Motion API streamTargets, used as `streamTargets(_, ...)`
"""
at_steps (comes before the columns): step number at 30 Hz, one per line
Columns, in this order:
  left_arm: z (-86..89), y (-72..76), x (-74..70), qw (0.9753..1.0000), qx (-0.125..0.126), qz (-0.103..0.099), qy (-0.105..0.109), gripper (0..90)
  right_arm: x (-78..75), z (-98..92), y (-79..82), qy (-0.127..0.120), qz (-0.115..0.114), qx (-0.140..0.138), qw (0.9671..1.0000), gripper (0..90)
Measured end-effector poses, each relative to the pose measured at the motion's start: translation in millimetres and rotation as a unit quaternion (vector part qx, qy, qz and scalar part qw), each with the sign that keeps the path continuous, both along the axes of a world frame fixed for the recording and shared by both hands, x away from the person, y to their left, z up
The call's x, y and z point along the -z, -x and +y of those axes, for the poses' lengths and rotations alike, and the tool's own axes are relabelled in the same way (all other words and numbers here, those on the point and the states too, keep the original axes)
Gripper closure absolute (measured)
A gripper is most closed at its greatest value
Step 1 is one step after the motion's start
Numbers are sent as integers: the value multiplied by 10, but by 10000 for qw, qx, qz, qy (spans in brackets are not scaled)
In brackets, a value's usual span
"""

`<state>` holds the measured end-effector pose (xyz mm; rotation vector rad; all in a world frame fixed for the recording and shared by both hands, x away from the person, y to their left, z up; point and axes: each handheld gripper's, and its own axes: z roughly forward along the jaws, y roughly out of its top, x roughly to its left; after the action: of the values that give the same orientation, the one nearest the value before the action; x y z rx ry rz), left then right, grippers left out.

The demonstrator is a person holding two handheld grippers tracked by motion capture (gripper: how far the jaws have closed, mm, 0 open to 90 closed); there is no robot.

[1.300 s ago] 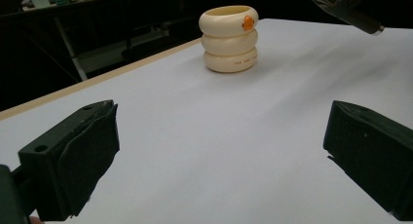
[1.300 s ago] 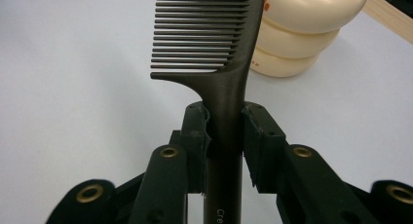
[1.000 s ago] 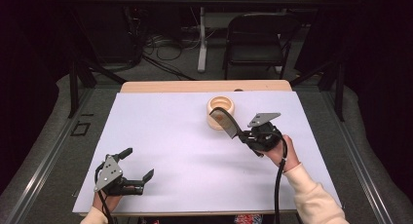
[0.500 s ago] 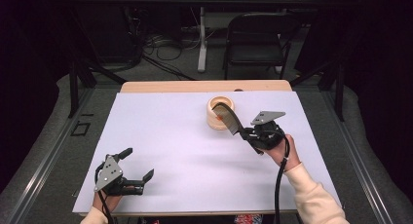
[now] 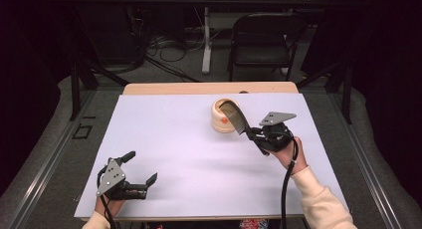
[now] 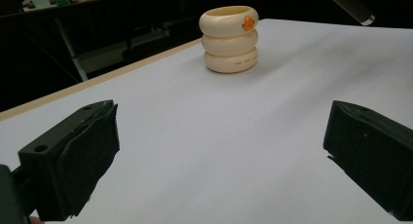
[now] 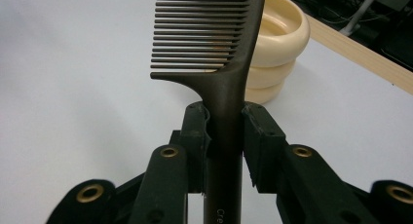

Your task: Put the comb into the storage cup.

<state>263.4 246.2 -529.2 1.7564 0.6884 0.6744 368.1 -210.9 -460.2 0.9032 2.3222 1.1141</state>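
Carrying the comb (image 7: 214, 48) closer, my right gripper (image 5: 249, 133) pinches its handle, teeth now above the cream holder (image 5: 224, 117); next I tip it inside. Left gripper (image 5: 142, 171) rests spread.

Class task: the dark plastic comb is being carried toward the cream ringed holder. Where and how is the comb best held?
Grip the dark plastic comb on its plain handle just below the teeth, pads on its flat faces, as the right tongs do. That leaves the toothed end free to lead into the cream ringed holder.

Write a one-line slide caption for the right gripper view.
Right hand-held gripper shut on the handle of a dark brown plastic comb, teeth end raised before a cream, ring-stacked plastic holder on the white table.
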Motion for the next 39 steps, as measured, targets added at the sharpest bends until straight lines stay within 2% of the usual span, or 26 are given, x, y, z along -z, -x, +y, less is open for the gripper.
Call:
streamTargets(9, 0, 0, 0, 10000, -2, 0, 2, 0, -22, -39, -11, -165, -63, 70, 9998, 722)
streamTargets(17, -1, -2, 0, 10000, 3, -2, -10, 0, -22, -54, -28, -202, -53, 95, 9997, 722)
streamTargets(39, -3, -3, 2, 10000, 1, -3, -5, 0, -79, -40, -95, -393, -266, 166, 9987, 722)
